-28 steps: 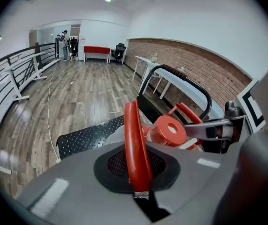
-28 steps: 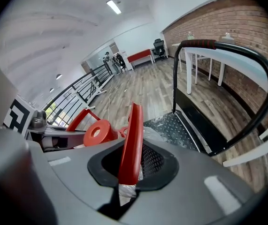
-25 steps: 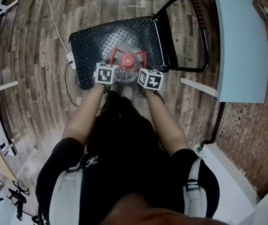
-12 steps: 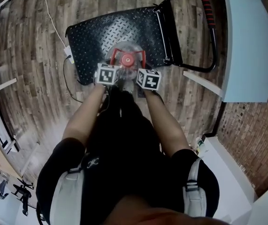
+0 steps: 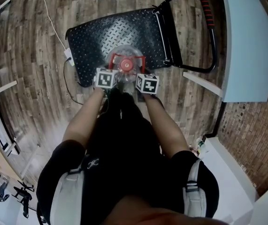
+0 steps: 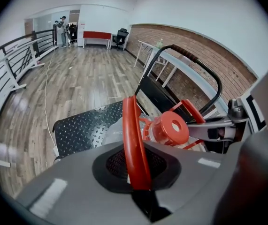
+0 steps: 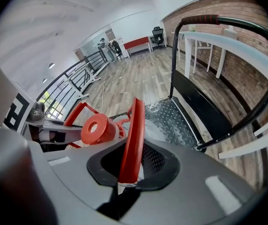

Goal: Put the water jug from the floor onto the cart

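Note:
The clear water jug (image 5: pixel 124 55) with a red cap (image 5: pixel 126 65) hangs upright just over the cart's black chequer-plate deck (image 5: pixel 94 36), near its front edge. Whether its base touches the deck is hidden. My left gripper (image 5: pixel 109 77) (image 6: pixel 138 186) is shut on the jug's left red handle loop (image 6: pixel 133 144). My right gripper (image 5: pixel 144 82) (image 7: pixel 124 182) has the right red handle loop (image 7: pixel 134 139) between its pads; its jaws are opening, still on the loop. The cap (image 6: pixel 171 128) (image 7: pixel 96 128) shows between the two loops.
The cart's black push handle with red grip (image 5: pixel 209 18) lies to the right of the deck. A white cable and plug (image 5: pixel 69 56) trail along the floor at the deck's left. A pale table (image 5: pixel 244 46) stands at the right, railings at the left.
Both grippers and the jug have sunk lower toward the cart deck, staying side by side on the handles.

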Available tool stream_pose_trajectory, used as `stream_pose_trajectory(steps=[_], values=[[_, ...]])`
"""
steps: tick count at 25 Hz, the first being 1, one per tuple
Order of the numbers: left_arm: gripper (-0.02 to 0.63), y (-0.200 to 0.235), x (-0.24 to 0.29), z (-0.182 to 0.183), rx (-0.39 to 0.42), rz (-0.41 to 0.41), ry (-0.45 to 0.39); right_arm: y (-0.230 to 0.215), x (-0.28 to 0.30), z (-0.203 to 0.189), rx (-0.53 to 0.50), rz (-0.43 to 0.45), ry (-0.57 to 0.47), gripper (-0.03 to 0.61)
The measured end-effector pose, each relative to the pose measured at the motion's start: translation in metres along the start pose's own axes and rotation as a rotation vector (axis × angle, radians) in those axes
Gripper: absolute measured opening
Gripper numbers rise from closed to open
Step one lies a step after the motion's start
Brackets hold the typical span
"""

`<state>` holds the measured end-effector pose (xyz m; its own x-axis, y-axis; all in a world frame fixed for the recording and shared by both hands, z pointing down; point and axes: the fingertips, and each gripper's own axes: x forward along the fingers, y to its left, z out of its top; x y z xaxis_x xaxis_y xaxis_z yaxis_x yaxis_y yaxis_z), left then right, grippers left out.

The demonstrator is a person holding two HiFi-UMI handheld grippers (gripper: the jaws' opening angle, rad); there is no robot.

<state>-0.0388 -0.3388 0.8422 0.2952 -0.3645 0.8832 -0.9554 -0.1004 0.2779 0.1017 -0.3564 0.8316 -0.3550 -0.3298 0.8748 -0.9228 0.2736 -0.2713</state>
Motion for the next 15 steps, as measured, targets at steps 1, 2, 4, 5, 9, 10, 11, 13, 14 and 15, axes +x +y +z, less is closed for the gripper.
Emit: stream_pose_trajectory(steps=[1, 2, 4, 5, 9, 10, 11, 13, 14, 15], values=[[0.018, 0.001, 0.000, -0.004, -0.003, 0.003, 0.006, 0.001, 0.000, -0.002, -0.003, -0.001, 0.004, 0.064], [0.018, 0.002, 0.000, -0.008, -0.008, 0.004, 0.014, 0.002, -0.001, -0.005, -0.006, -0.001, 0.008, 0.064], [0.020, 0.003, 0.002, -0.019, -0.020, 0.003, 0.031, 0.003, -0.002, -0.008, -0.009, -0.001, 0.015, 0.064], [0.020, 0.003, 0.003, -0.023, -0.024, 0.002, 0.037, 0.004, -0.002, -0.010, -0.009, 0.000, 0.017, 0.064], [0.026, 0.001, 0.001, -0.030, -0.028, 0.001, 0.042, 0.004, -0.005, -0.016, -0.001, 0.000, 0.023, 0.063], [0.028, 0.000, -0.001, -0.027, -0.020, 0.003, 0.035, 0.004, -0.005, -0.018, 0.000, -0.004, 0.026, 0.064], [0.030, -0.001, -0.003, -0.025, -0.012, 0.007, 0.028, 0.003, -0.006, -0.019, 0.002, -0.007, 0.030, 0.064], [0.039, 0.000, -0.005, -0.025, -0.010, 0.011, 0.026, 0.002, -0.008, -0.019, 0.006, -0.006, 0.030, 0.069], [0.050, 0.000, -0.003, -0.028, -0.019, 0.007, 0.030, 0.003, -0.009, -0.019, 0.008, -0.001, 0.026, 0.082], [0.068, 0.000, -0.002, -0.032, -0.029, 0.002, 0.033, 0.003, -0.010, -0.019, 0.010, 0.005, 0.020, 0.098]])
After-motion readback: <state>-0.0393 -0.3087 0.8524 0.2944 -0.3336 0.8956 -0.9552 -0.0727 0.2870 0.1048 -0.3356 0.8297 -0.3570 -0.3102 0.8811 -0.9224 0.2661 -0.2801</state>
